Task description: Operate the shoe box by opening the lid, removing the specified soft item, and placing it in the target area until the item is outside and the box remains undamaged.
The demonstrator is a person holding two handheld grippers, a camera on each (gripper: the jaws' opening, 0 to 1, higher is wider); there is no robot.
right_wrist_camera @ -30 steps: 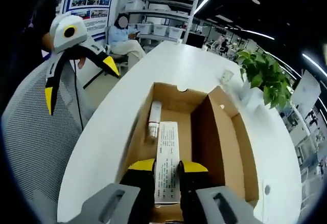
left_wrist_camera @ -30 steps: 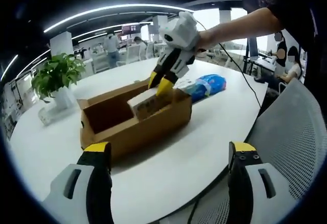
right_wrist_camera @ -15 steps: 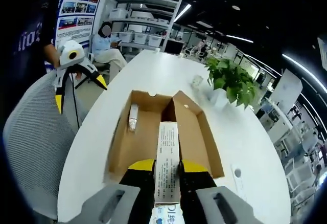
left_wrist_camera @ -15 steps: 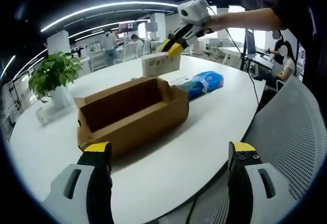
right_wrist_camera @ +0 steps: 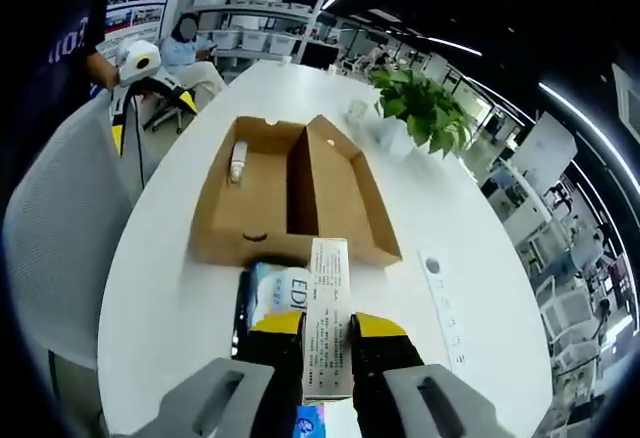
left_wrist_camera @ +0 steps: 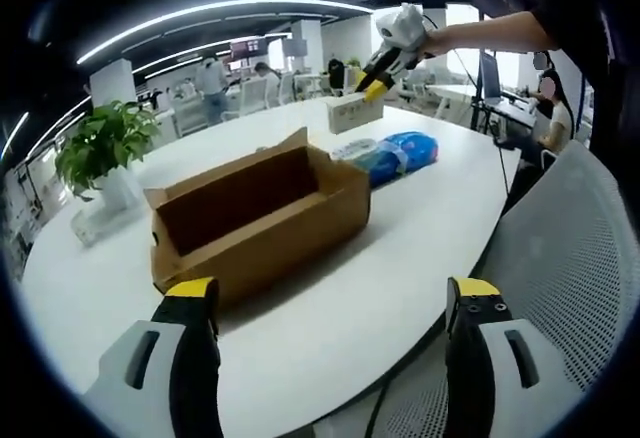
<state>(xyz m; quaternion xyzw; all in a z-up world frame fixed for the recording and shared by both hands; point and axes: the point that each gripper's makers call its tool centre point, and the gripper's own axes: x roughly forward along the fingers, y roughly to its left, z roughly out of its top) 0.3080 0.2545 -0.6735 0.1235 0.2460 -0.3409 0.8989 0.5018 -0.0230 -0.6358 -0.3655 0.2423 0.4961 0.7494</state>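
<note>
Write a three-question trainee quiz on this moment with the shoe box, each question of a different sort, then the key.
1. True or false: the right gripper is shut on the white carton.
2. Multiple choice: what lies inside the shoe box? A) a small white bottle B) a potted plant C) a blue packet
3. Fill in: the left gripper hangs with its jaws ____ at the near table edge.

Key:
1. True; the carton is held above the blue packet, outside the box.
2. A; the small white bottle lies in the left compartment.
3. Open.
</note>
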